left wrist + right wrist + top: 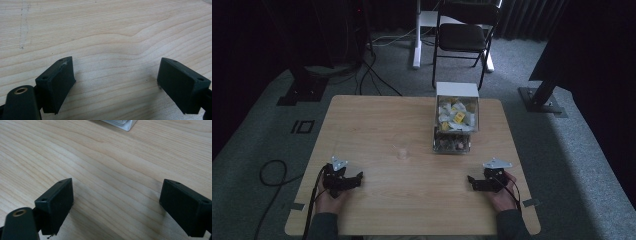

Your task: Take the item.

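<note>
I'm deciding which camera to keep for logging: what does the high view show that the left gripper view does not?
Only the high view takes in the clear box of packets, the small clear cup, the chair, the right hand-held gripper and both hands. Only the left gripper view gives the left hand-held gripper close up, jaws wide apart with bare wood between them. Both share that gripper and the wooden table.

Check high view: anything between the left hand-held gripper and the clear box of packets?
Yes: a small clear cup stands between the left hand-held gripper and the clear box; otherwise bare wooden table.
</note>
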`<state>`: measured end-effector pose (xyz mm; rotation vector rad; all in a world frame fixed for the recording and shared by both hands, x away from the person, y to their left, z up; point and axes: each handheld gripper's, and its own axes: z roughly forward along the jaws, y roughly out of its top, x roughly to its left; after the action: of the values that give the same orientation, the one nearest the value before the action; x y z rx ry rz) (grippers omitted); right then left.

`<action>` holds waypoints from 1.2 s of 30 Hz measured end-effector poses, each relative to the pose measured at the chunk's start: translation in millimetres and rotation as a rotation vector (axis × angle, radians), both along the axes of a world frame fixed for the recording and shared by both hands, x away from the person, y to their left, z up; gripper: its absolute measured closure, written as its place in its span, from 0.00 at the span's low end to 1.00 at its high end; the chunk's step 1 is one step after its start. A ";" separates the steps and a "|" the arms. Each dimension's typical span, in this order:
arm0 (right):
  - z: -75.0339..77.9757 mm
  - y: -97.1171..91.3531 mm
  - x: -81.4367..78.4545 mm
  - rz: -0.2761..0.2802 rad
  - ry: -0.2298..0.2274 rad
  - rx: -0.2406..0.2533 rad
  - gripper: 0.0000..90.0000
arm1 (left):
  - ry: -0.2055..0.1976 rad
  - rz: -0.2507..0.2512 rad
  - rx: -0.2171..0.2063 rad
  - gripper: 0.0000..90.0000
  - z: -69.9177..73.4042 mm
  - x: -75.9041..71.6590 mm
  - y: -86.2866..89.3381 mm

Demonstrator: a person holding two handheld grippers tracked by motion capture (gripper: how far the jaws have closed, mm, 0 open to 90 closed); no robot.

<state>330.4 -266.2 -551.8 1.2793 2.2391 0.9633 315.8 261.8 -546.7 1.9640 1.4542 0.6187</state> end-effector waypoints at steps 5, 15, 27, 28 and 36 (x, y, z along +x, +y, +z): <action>0.6 0.2 -2.4 0.020 -0.011 0.005 0.20 | 0.000 0.000 0.000 0.16 0.0 0.0 -0.1; 6.9 2.2 -5.7 0.033 0.002 0.047 0.41 | -0.001 0.019 0.000 0.17 0.0 -1.3 -1.6; 31.2 19.5 -18.1 0.055 -0.081 0.053 0.46 | -0.001 0.019 0.000 0.17 0.0 -1.3 -1.6; 33.1 21.1 -18.7 0.054 -0.083 0.060 0.46 | -0.001 0.019 0.000 0.17 0.0 -1.3 -1.5; 45.3 36.7 -23.1 0.080 -0.117 0.061 0.46 | -0.001 0.019 0.000 0.17 0.0 -1.3 -1.5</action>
<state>307.3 -229.4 -506.4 1.1351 2.1999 1.1144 314.5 260.3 -546.6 1.9516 1.4742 0.6279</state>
